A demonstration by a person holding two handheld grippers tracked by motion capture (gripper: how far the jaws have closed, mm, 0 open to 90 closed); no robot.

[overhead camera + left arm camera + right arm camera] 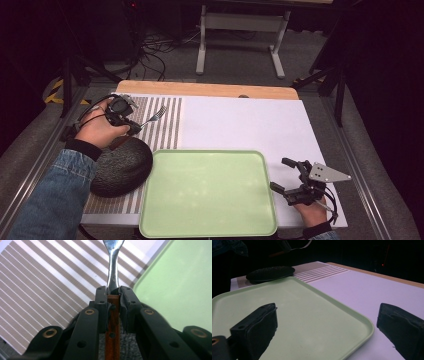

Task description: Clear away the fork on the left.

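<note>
At the near right of the table the right gripper (291, 176) rests in the person's hand on the white table cover (240, 125), just beside the right edge of the pale green tray (207, 192); its jaws stand wide apart with nothing between them, and in the right gripper view the tray's rounded corner (362, 322) lies between the two black pads. The tray sits at the near middle of the table, its inside bare. To its left, at the near left, a dark rounded stone-like bowl (122, 167) lies on the striped placemat (165, 125), close against the tray's left rim. Farther back on the left, above the placemat, the left gripper (131, 124) is clamped on a fork (154, 117): in the left gripper view the pads press on the brown wooden handle (113, 322) from both sides, and the metal neck (113, 270) runs straight out past the jaw tips. The fork's tines point toward the far right, held clear of the mat
</note>
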